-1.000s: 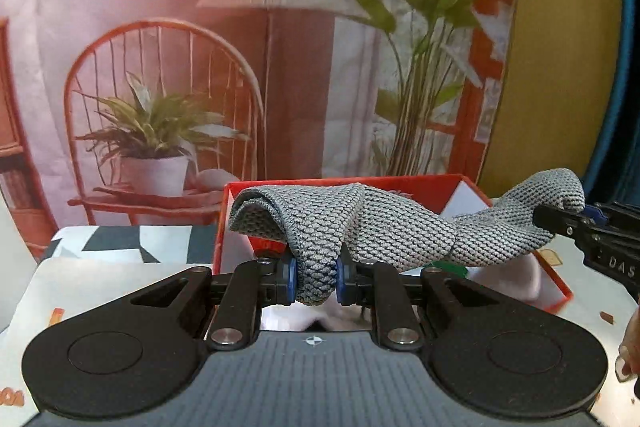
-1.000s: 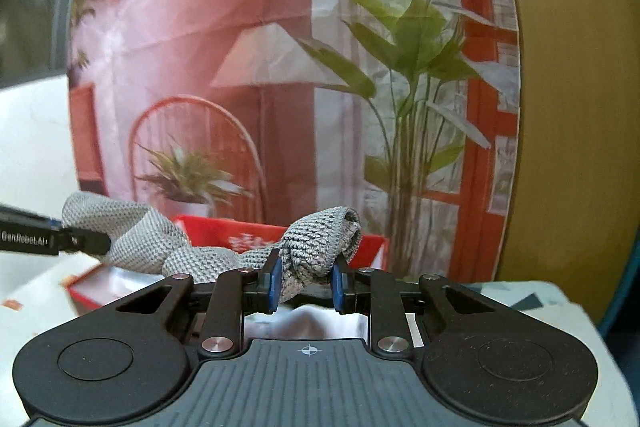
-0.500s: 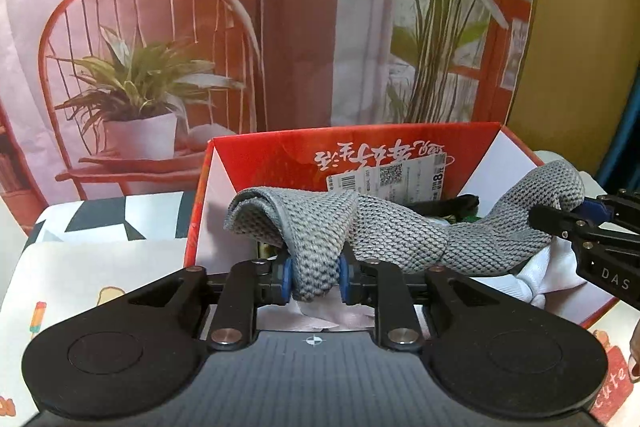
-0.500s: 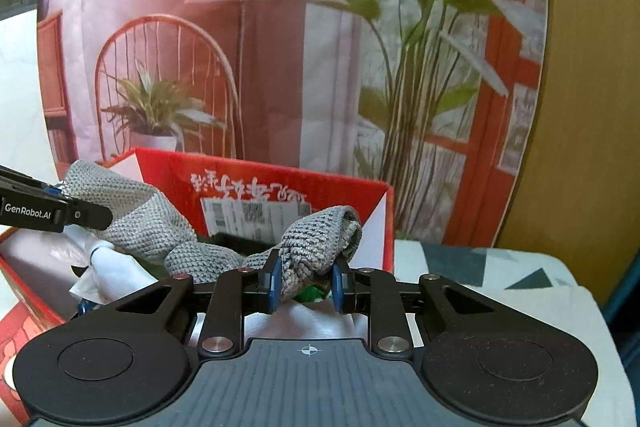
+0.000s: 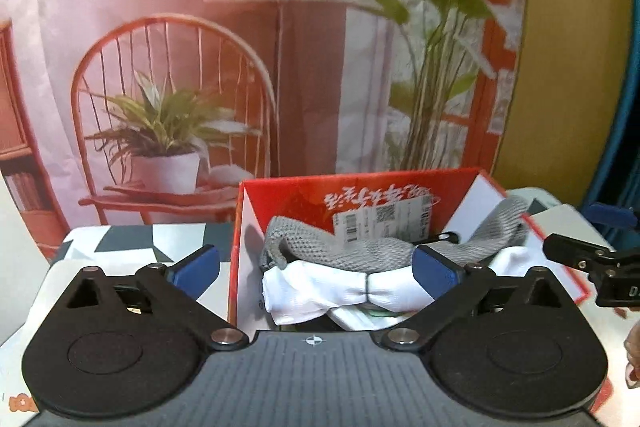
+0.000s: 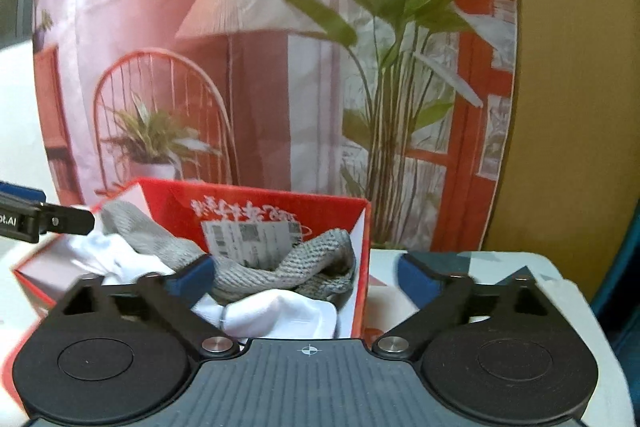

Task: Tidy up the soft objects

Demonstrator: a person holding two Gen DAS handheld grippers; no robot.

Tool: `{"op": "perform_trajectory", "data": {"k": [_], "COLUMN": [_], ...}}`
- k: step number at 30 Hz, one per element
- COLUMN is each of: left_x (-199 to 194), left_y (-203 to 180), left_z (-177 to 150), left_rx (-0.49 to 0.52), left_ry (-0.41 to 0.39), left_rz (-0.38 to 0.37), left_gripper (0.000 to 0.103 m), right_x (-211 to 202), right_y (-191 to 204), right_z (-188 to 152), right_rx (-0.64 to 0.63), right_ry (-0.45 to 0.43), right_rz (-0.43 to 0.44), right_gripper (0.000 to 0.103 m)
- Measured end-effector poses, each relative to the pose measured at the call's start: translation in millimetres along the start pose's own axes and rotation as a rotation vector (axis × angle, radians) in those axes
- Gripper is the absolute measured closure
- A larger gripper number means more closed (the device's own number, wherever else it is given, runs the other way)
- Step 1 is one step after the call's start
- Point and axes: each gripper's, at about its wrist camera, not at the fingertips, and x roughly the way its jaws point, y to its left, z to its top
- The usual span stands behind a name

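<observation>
In the left wrist view, the left gripper (image 5: 318,265) has just sprung its blue-padded jaws wide, empty, and the knitted grey cloth (image 5: 352,247) lies slack inside the glossy red cardboard box (image 5: 288,193), draped over bunched white fabric (image 5: 320,287). In the right wrist view, the right gripper (image 6: 306,273) has likewise just opened wide with nothing gripped; the cloth's coarse end slumps against the box's right wall.
</observation>
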Motion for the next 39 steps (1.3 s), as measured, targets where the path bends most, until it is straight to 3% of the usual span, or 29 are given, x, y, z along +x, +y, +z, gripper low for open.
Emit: {"op": "perform_trajectory", "data": {"k": [5,12,30,39], "left_x": [-37,-92,-234,-275], "left_y": [-7,-6,-28,-40], "left_z": [2,-3,-20,-27], "left_rx": [-0.004,-0.083,-0.046,-0.056], "left_ry": [-0.015,-0.045,-0.145,-0.185], "left_rz": [0.058,0.039,0.207,0.213], "left_gripper": [0.000,0.000,0.000,0.000], "right_x": [-29,-80,-221,-267], "right_y": [0,13,52,61], "right_z": [11,27,41,41], "right_rx": [0.058,0.123,0.100,0.096], "right_ry": [0.005,-0.027,-0.106,-0.118], "right_rz": [0.013,0.024,-0.020,-0.037], "right_gripper": [0.000,0.000,0.000,0.000]}}
